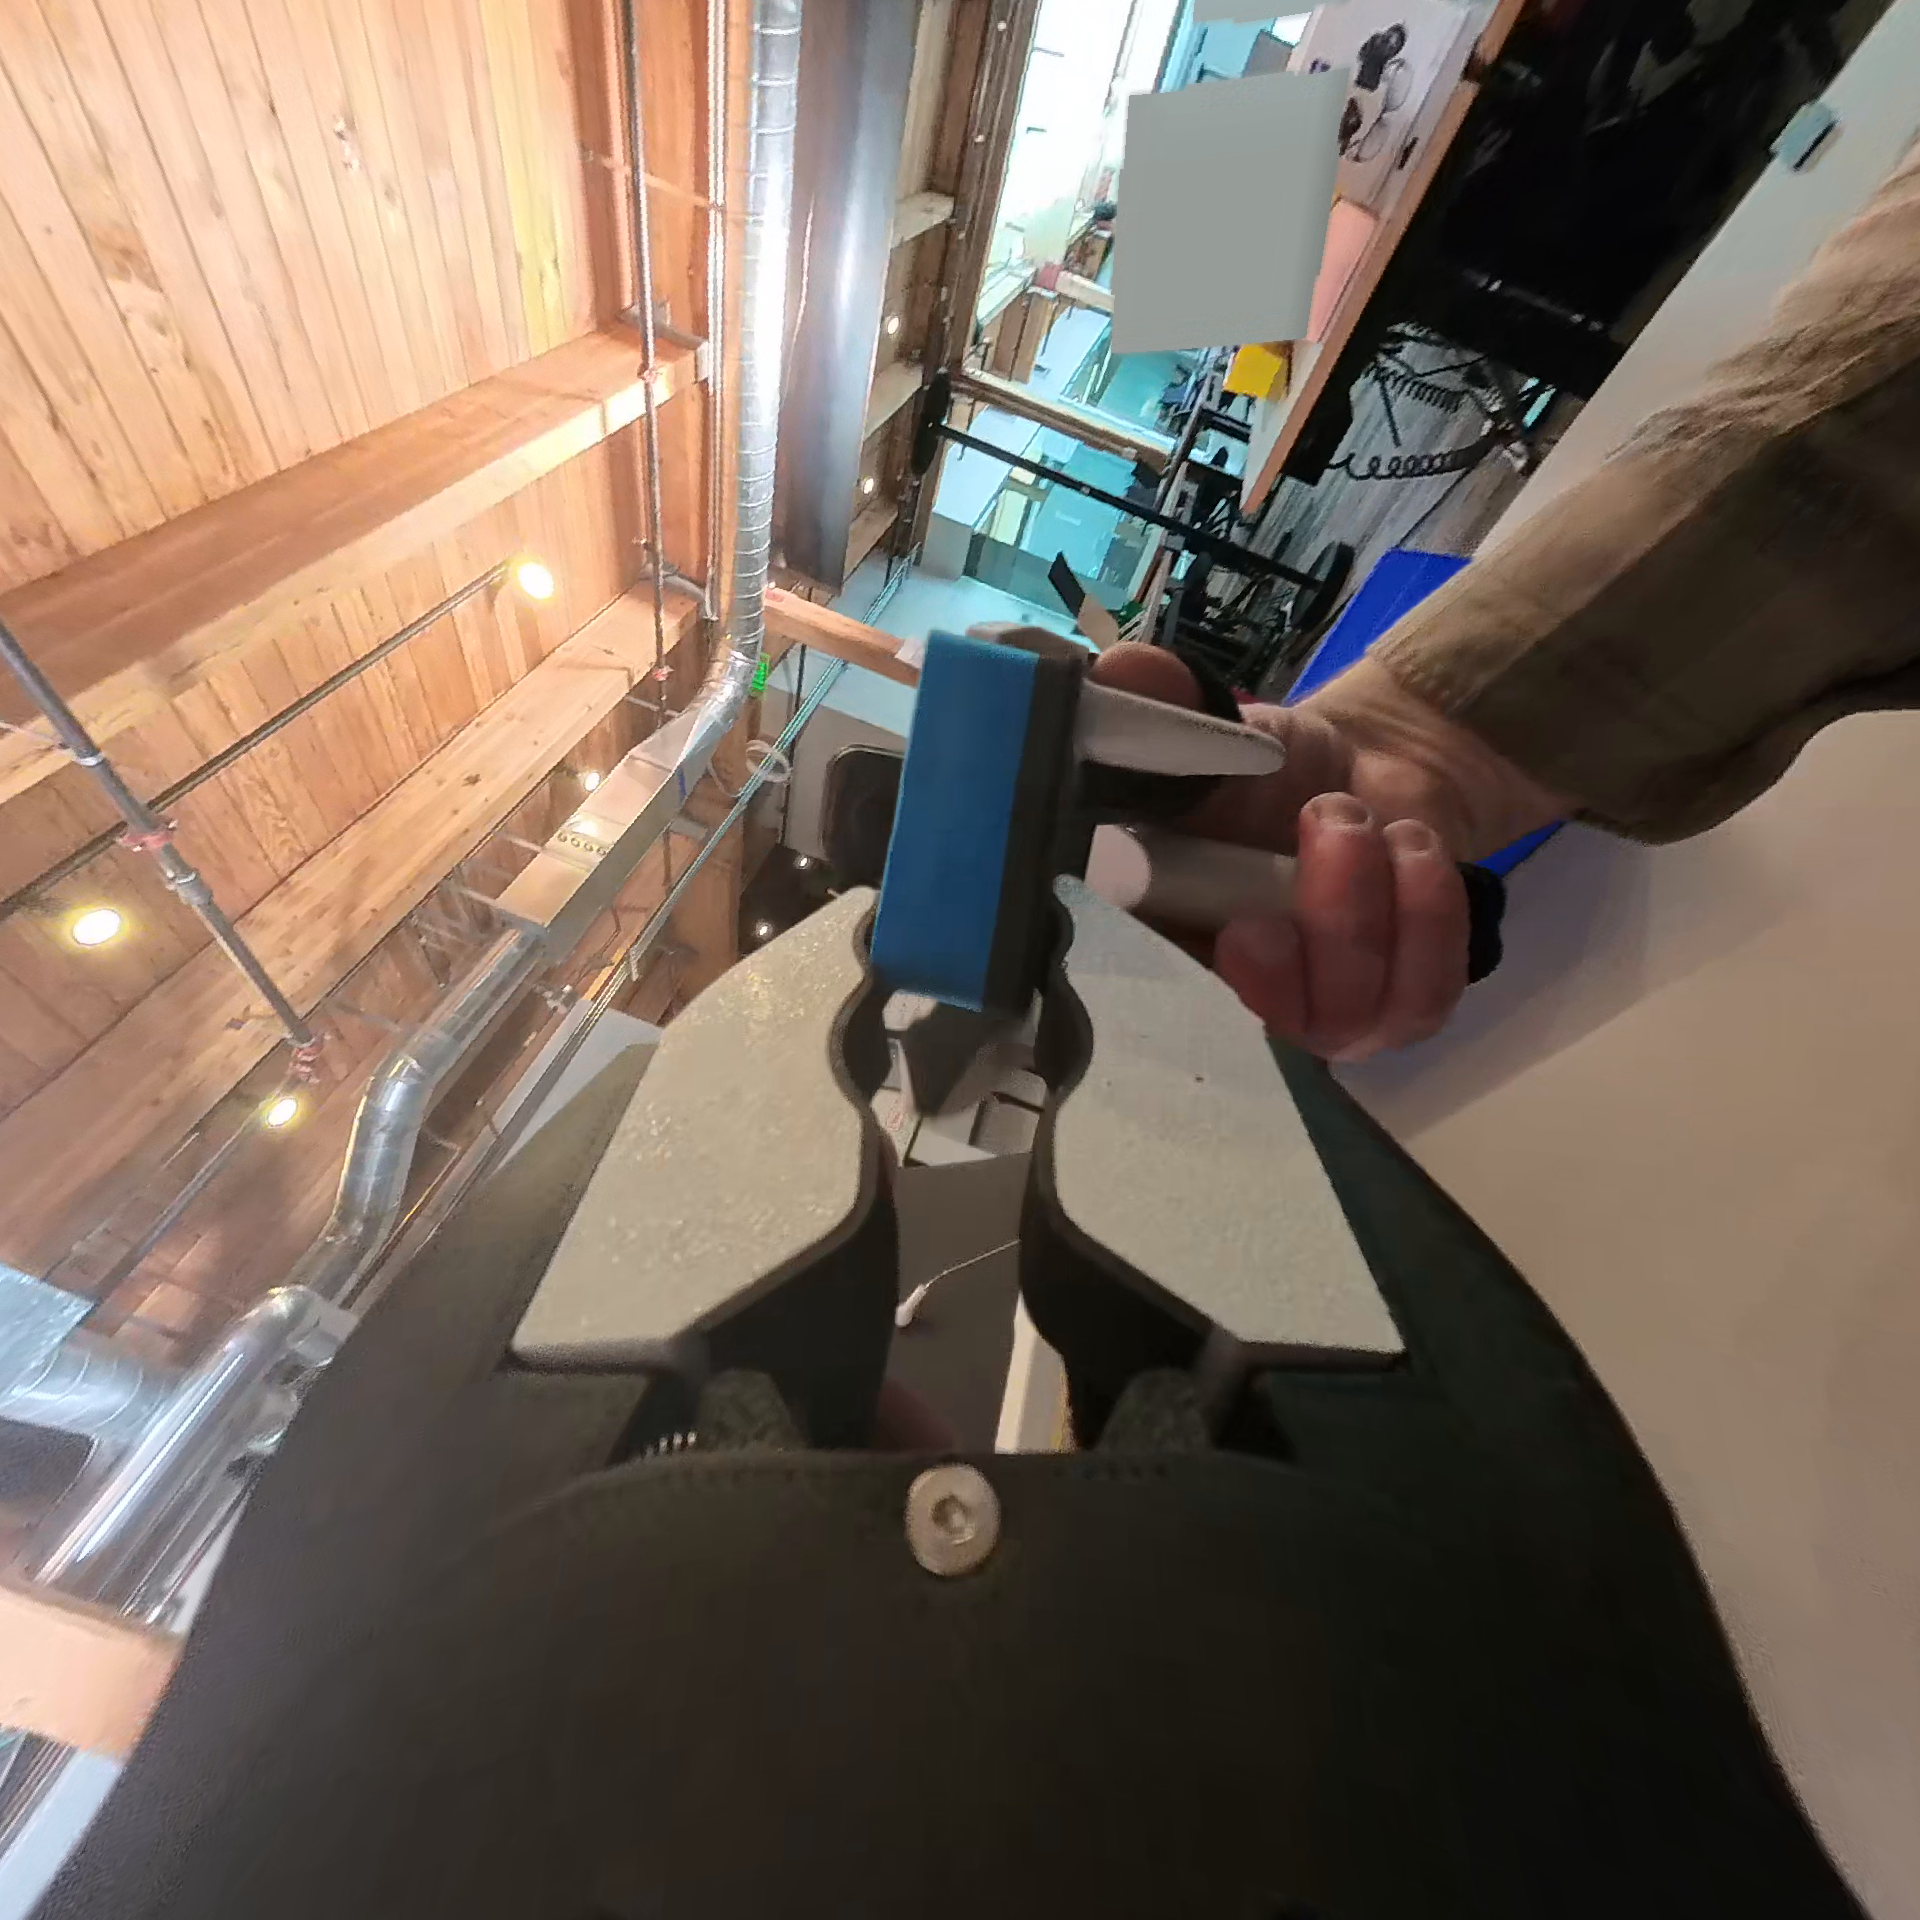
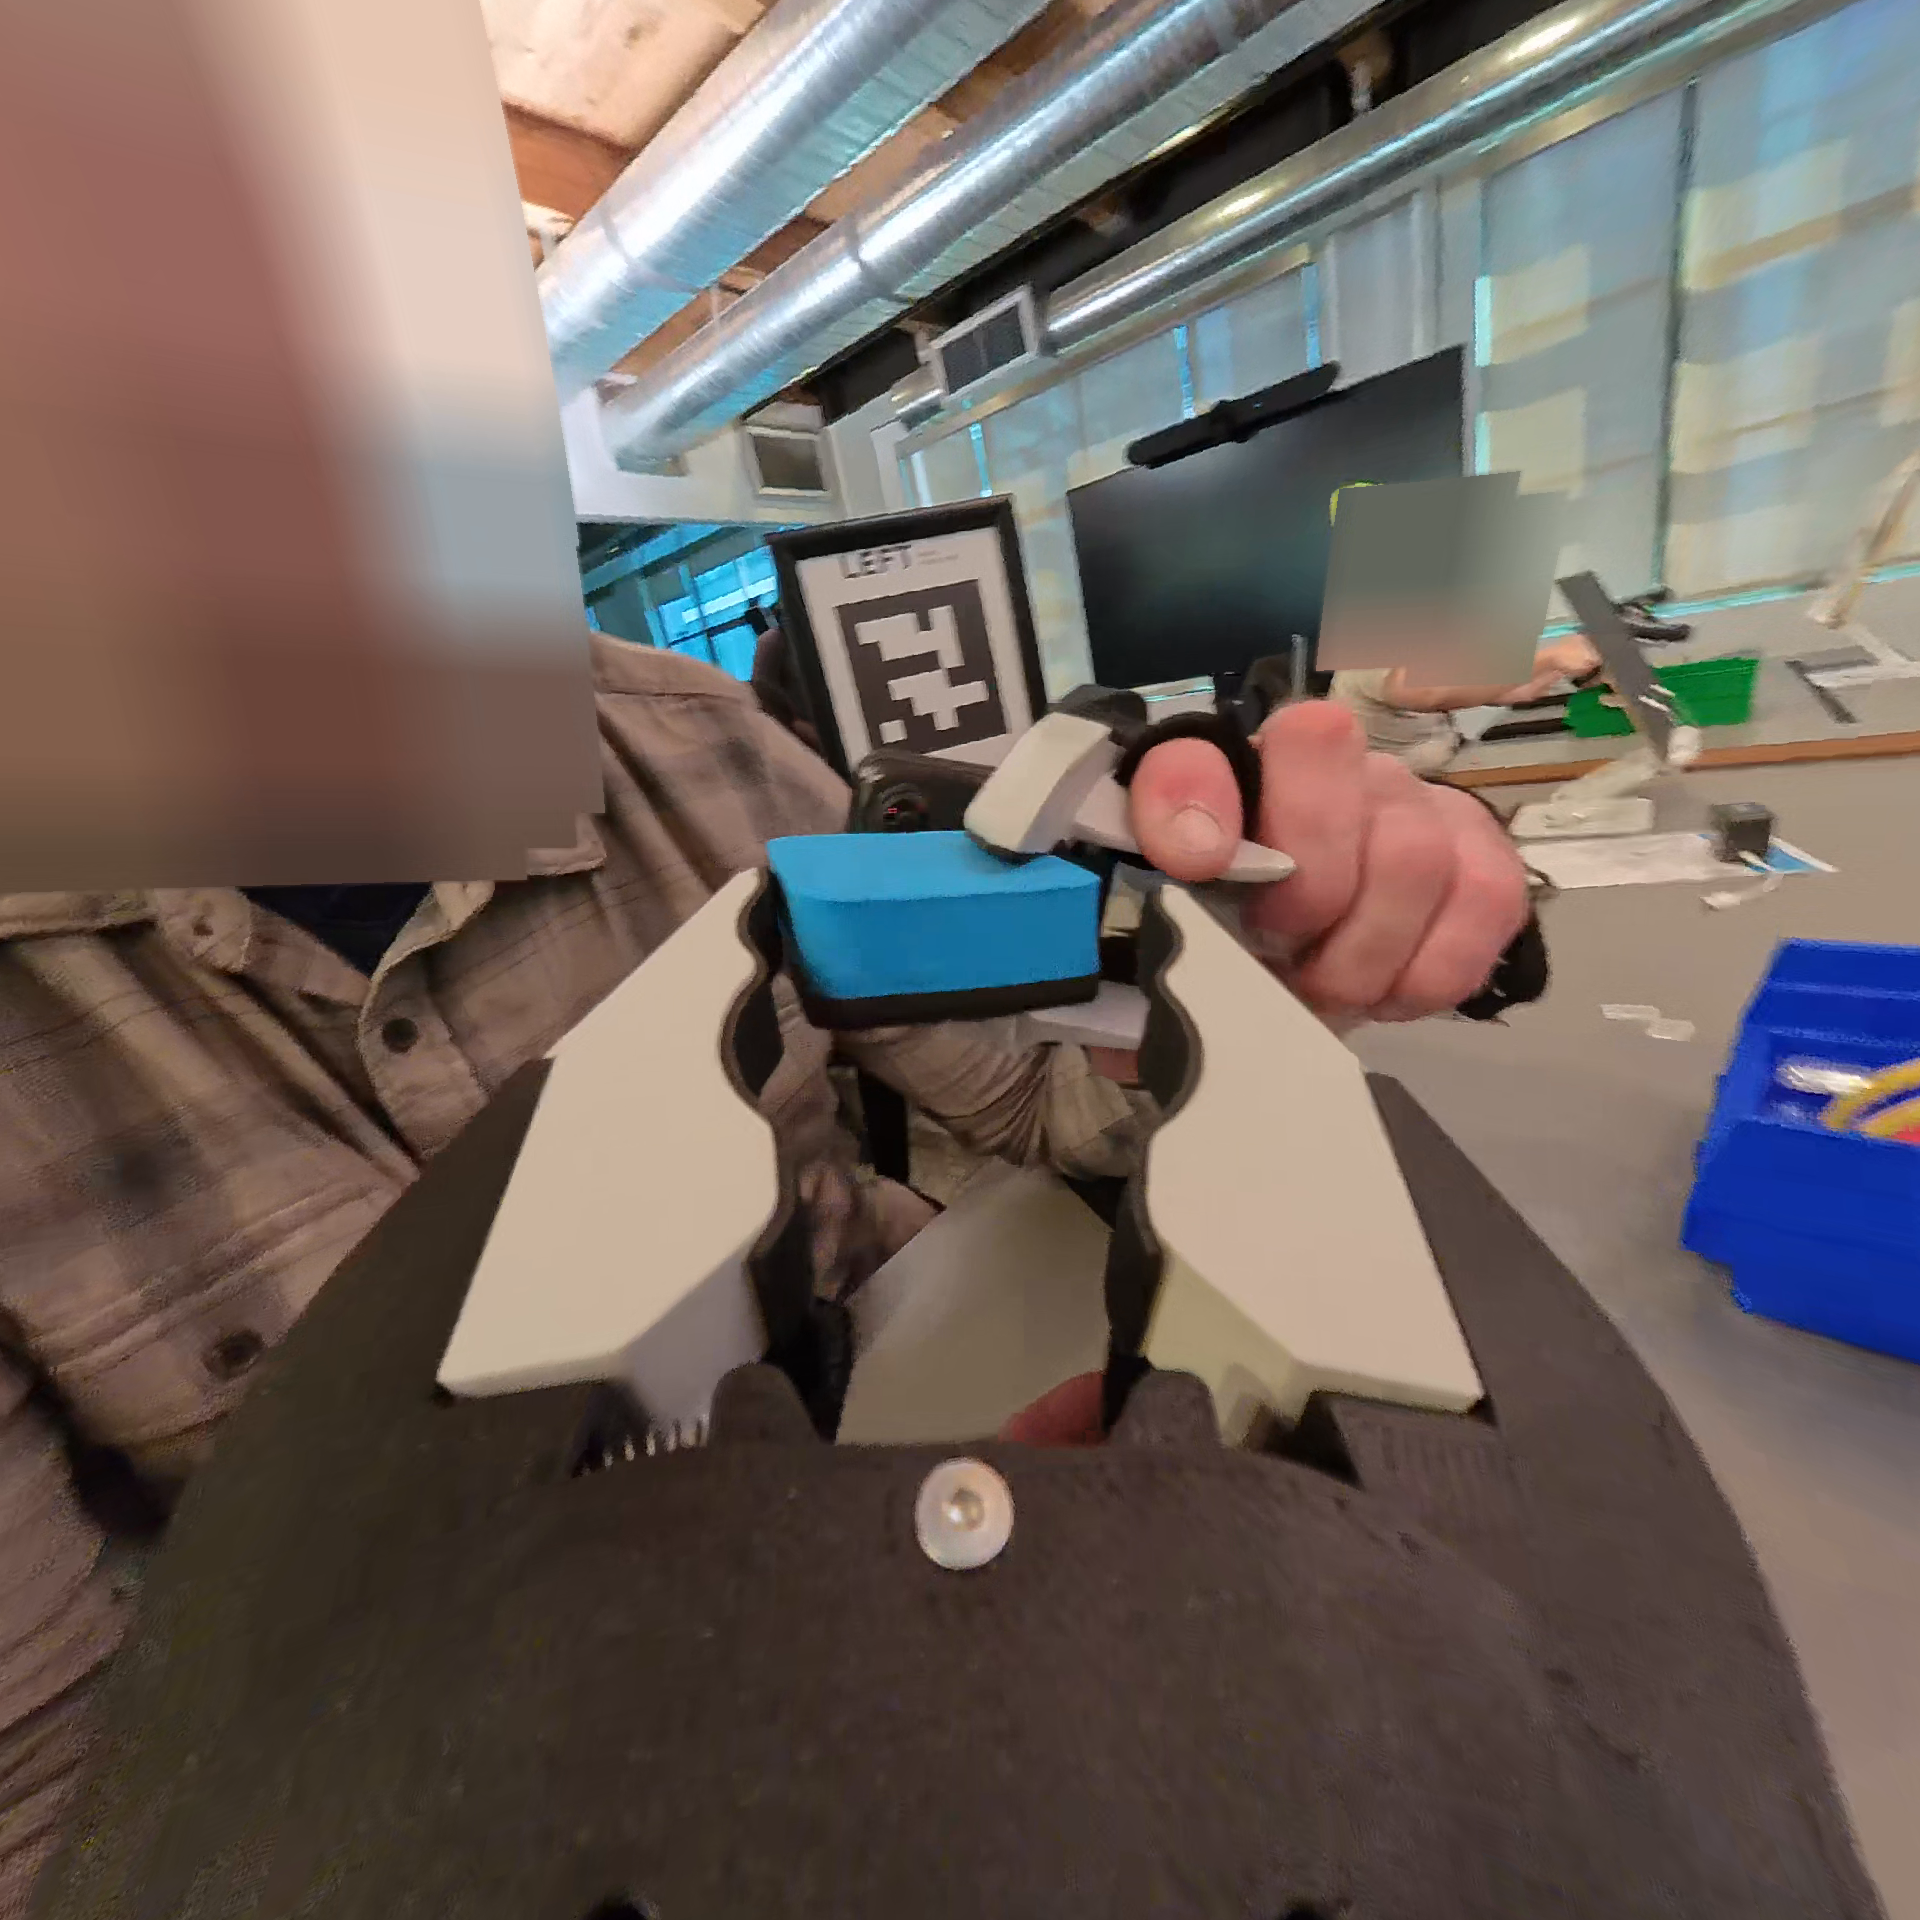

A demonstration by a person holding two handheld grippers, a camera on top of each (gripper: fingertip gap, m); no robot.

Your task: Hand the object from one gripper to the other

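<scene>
A blue foam block with a black base [image 1: 956, 810] is held in the air between both grippers. My left gripper [image 1: 961, 935] is shut on it, one pad on the blue face and one on the black base. In the right wrist view the block [image 2: 935, 904] lies across my right gripper [image 2: 956, 914]. Its jaws stand wide around the block's two ends, the left pad touching and a small gap at the right pad. A white finger of the left gripper [image 2: 1039, 790] presses on the block's top there. A hand [image 1: 1340, 894] holds the right gripper close behind the block.
A blue bin [image 2: 1808, 1195] with small parts stands on the grey table [image 2: 1558, 1039] at the right. A person's plaid shirt [image 2: 208, 1091] fills the left. A dark monitor [image 2: 1247, 551] and a seated person are farther back. Ceiling beams and ducts show in the left wrist view. My left and right fingertips are right by each other.
</scene>
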